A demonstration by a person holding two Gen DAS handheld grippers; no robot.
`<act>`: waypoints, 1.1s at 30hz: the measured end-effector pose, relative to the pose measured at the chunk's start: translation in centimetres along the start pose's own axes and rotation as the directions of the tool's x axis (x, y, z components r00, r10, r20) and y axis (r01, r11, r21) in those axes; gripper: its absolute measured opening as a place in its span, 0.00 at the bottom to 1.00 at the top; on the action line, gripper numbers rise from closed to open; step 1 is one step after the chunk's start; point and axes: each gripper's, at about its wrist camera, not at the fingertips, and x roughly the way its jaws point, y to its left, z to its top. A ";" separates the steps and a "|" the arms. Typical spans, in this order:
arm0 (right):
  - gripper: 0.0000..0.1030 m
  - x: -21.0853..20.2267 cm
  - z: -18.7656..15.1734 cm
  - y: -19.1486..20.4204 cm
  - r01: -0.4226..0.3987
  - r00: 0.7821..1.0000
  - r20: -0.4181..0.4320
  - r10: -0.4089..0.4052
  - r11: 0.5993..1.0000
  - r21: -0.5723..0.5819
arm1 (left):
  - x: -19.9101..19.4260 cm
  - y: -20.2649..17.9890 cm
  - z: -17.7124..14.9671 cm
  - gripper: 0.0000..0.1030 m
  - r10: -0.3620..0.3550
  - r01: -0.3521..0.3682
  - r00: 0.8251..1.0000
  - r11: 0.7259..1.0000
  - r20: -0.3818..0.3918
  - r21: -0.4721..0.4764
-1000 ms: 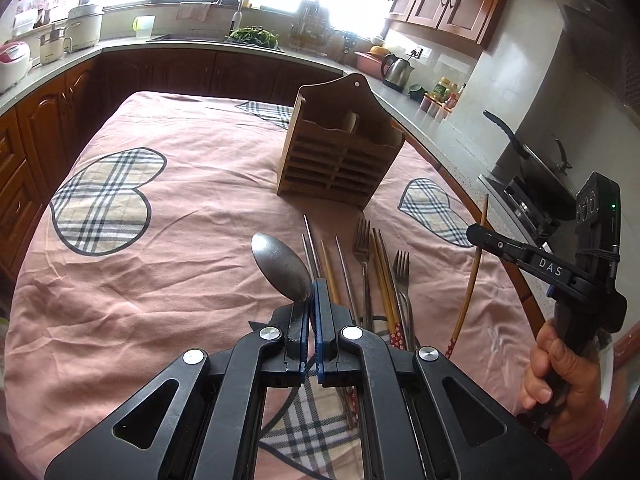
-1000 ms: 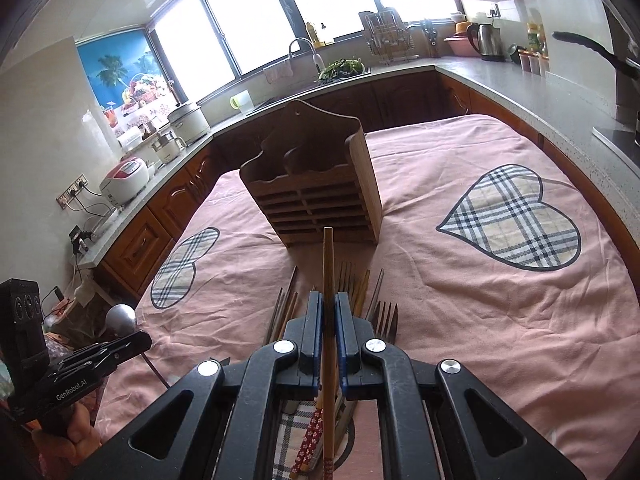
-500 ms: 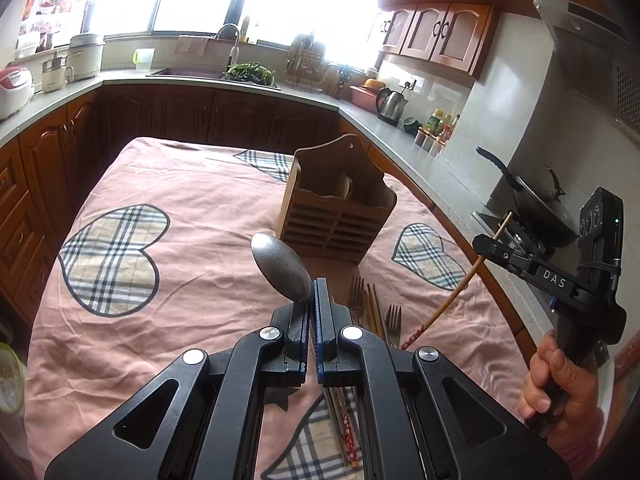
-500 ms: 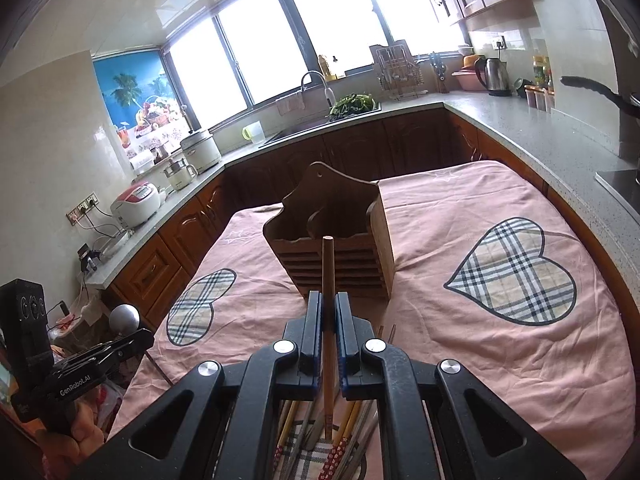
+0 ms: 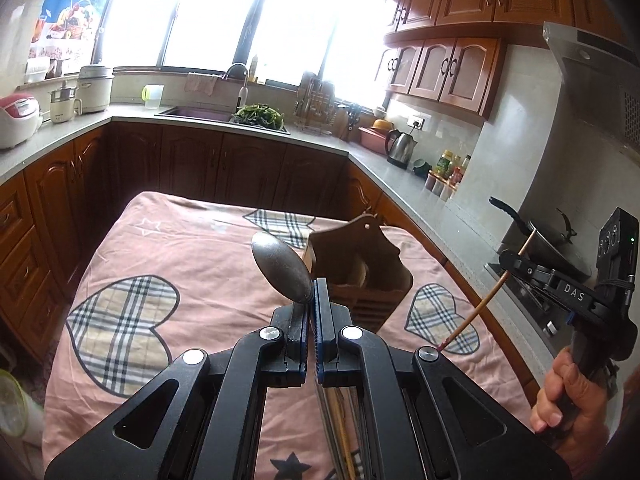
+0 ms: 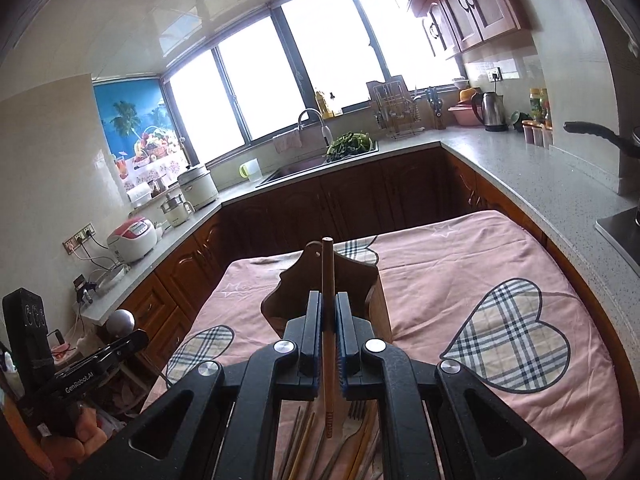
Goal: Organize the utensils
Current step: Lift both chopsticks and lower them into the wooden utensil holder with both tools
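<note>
The left gripper (image 5: 311,300) is clenched on the handle of a metal spoon (image 5: 282,266), whose bowl stands up past the fingers (image 5: 322,304), tilted to the left. The right gripper (image 6: 329,316) clamps a wooden chopstick (image 6: 328,280) near its middle; the stick runs straight along the fingers (image 6: 313,320), its tip rising in front of the holder's peaked back. Both are held in the air above the bench (image 5: 192,264), which is covered by a pink cloth with plaid hearts. The wooden utensil holder (image 5: 360,276) stands upright on the cloth just beyond the fingers. Below the right gripper, more chopsticks and a fork (image 6: 356,412) lie side by side on the cloth. In the left wrist view, a hand (image 5: 568,396) grips the right gripper's handle.
</note>
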 end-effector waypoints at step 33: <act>0.06 15.4 2.8 -4.8 0.055 0.998 -0.007 -0.055 0.998 0.039 | 20.0 -1.7 4.0 0.02 0.110 -0.112 0.993 0.989 0.030 0.094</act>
